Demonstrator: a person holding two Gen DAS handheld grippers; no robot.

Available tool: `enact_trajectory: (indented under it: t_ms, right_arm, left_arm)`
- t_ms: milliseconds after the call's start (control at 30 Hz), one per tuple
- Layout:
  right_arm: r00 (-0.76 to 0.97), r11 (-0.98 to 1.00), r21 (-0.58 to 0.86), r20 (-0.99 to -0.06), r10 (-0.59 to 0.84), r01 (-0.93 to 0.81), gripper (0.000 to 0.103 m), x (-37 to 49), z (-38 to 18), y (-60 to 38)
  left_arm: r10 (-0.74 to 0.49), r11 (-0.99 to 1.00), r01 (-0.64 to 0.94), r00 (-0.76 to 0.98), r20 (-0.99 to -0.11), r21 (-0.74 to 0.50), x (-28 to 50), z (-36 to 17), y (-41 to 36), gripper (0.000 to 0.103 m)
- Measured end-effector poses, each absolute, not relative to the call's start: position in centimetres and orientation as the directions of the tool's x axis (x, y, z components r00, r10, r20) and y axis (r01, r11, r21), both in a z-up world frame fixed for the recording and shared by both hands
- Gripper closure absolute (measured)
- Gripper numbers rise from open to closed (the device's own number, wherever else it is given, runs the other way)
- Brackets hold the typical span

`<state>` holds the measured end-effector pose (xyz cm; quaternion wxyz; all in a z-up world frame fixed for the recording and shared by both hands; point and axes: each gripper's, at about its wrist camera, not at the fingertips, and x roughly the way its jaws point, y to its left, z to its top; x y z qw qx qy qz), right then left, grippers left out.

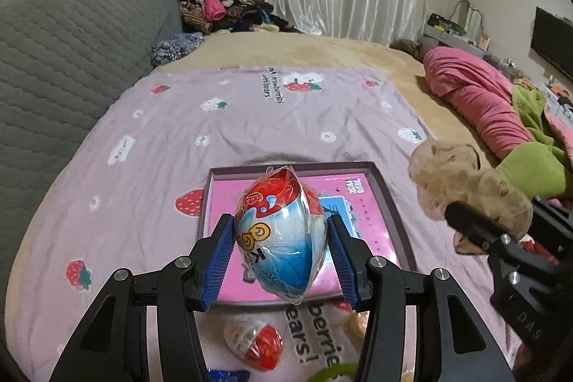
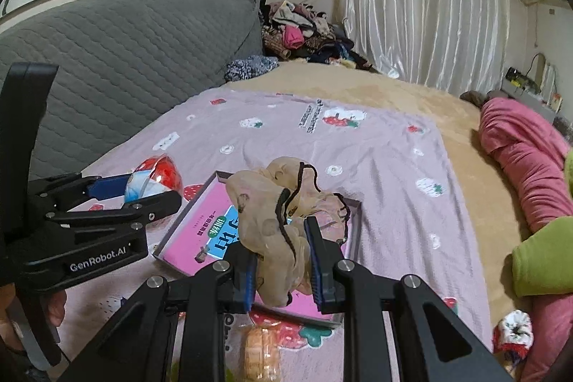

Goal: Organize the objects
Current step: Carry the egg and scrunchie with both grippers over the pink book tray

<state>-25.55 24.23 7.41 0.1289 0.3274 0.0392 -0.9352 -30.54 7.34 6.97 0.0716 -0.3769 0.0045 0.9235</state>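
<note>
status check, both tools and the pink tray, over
Left tool shut on wrapped toy egg, above pink tray. Right tool shut on beige scrunchie, also over tray. Tray bare, nothing blocking.

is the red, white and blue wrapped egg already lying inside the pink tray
No, the foil-wrapped egg is clamped in the left hand-held gripper, held above the pink shallow tray.
</note>
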Motion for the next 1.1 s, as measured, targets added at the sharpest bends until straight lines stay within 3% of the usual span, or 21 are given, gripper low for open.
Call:
enact_trajectory:
  t_ms: [333, 667, 767, 1100]
  right_arm:
    - [-0.718, -0.957, 0.066, -0.646, -0.258, 0.284, 0.079, -31.8, 3.3, 25.7]
    - [-0.695, -0.959, 0.071, -0.674, -0.249, 0.275, 0.079, -37.9, -3.1, 25.2]
    - [-0.697, -0.963, 0.002, -0.69, -0.196, 0.269, 0.079, -38.8, -5.2, 24.5]
    - [-0.674, -0.97, 0.045, -0.712, -0.198, 0.237, 0.077, -40.8, -8.6, 25.6]
  left_arm:
    - [0.073, -0.993, -0.115, -0.69, -0.72, 0.009, -36.8, 3.4, 8.0, 0.049]
    - [0.098, -0.992, -0.128, -0.662, -0.743, -0.017, -42.2, -2.0, 8.4, 0.049]
    - [0.12, -0.991, -0.125, -0.632, -0.766, -0.052, -43.8, -3.7, 8.1, 0.049]
    - [0.062, -0.994, -0.108, -0.587, -0.807, 0.002, -47.0, -7.6, 8.5, 0.049]
